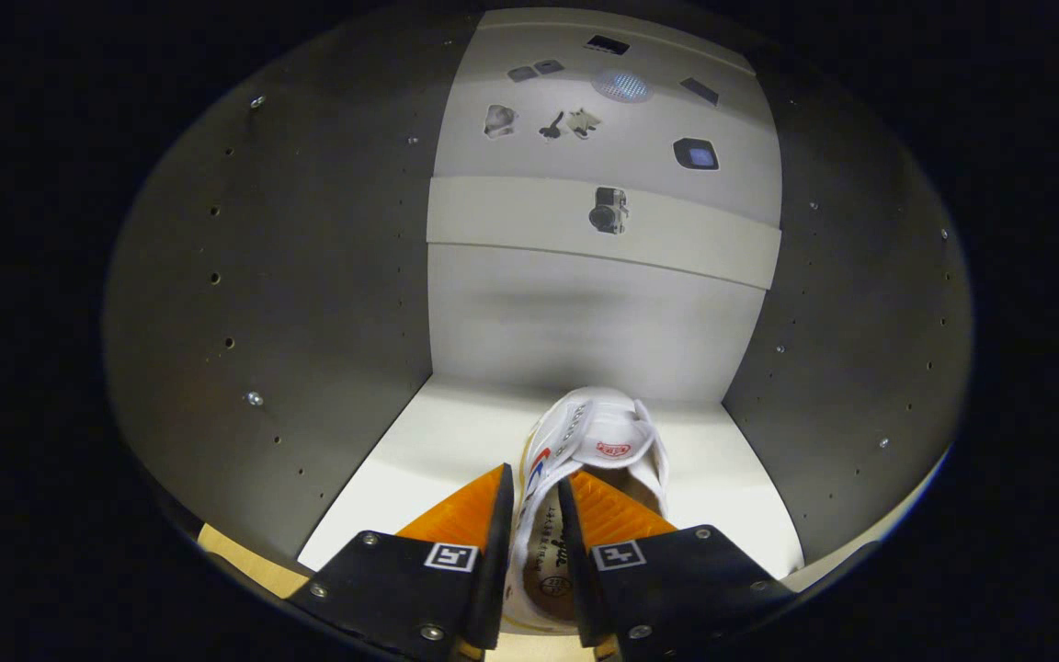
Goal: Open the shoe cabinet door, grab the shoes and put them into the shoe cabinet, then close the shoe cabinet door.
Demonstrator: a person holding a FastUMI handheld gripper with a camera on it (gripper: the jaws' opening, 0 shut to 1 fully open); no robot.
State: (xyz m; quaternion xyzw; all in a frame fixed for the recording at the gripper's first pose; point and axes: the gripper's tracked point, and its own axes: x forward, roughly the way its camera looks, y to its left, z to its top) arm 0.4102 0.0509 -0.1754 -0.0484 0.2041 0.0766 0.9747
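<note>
A white shoe (pixel 598 441) with a red and blue side stripe and a strap across its top sits on the white floor (pixel 419 478) of the shoe cabinet, toe pointing to the back wall. My gripper (pixel 536 501) reaches into the cabinet, its orange fingers (pixel 470 515) shut on the shoe's side wall near the heel opening: the left finger is outside the shoe, the right one inside it. The shoe's sole appears to rest on the cabinet floor.
Grey side walls (pixel 309 303) with rows of small holes and screws close in on both sides. The white back wall (pixel 585 322) has a cross strip (pixel 529 216) carrying small stickers. A wooden edge (pixel 235 556) shows below the cabinet's front left.
</note>
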